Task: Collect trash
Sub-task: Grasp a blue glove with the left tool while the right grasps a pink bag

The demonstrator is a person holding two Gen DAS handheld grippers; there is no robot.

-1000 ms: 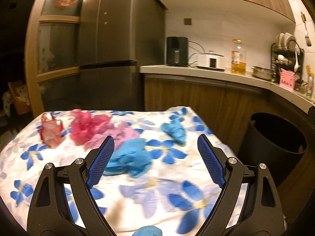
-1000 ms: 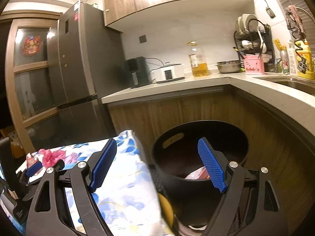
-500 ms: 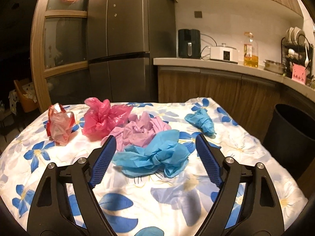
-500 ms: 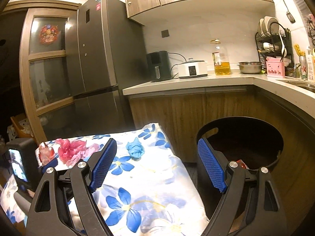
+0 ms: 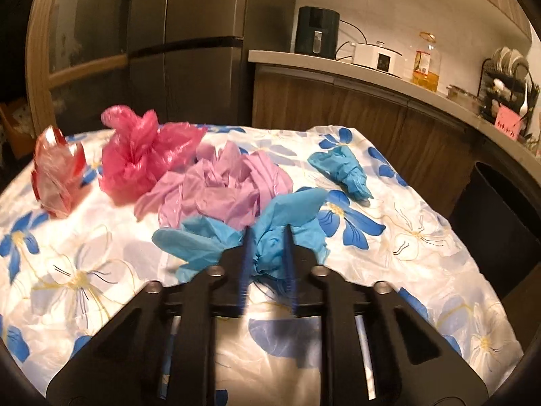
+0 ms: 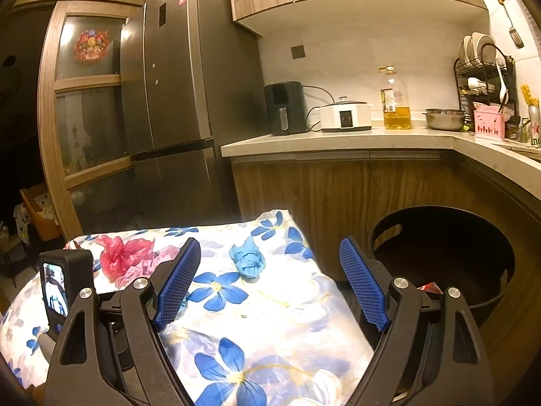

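Several crumpled plastic bags lie on the flowered tablecloth (image 5: pixel 84 270). My left gripper (image 5: pixel 267 233) is closing its jaws on the large blue bag (image 5: pixel 203 240), and the pads press a bunch of it between them. Behind it lie a purple bag (image 5: pixel 230 189), a pink bag (image 5: pixel 142 155) and a clear red bag (image 5: pixel 57 176). A small blue bag (image 5: pixel 345 169) lies to the right. My right gripper (image 6: pixel 269 242) stands open and empty above the table's right side, the small blue bag (image 6: pixel 248 260) just beyond it. The black bin (image 6: pixel 490 301) stands on the floor at the right.
The bin (image 5: pixel 490 203) sits between the table and the wooden counter cabinets (image 6: pixel 338 196). A red scrap (image 6: pixel 429 286) shows inside it. A dark fridge (image 6: pixel 175 101) stands behind the table. The left gripper's camera block (image 6: pixel 64 277) shows at the left of the right wrist view.
My left gripper moved forward and down over the large blue bag and its jaws closed on it. The right gripper swung left from the bin toward the table, staying open.
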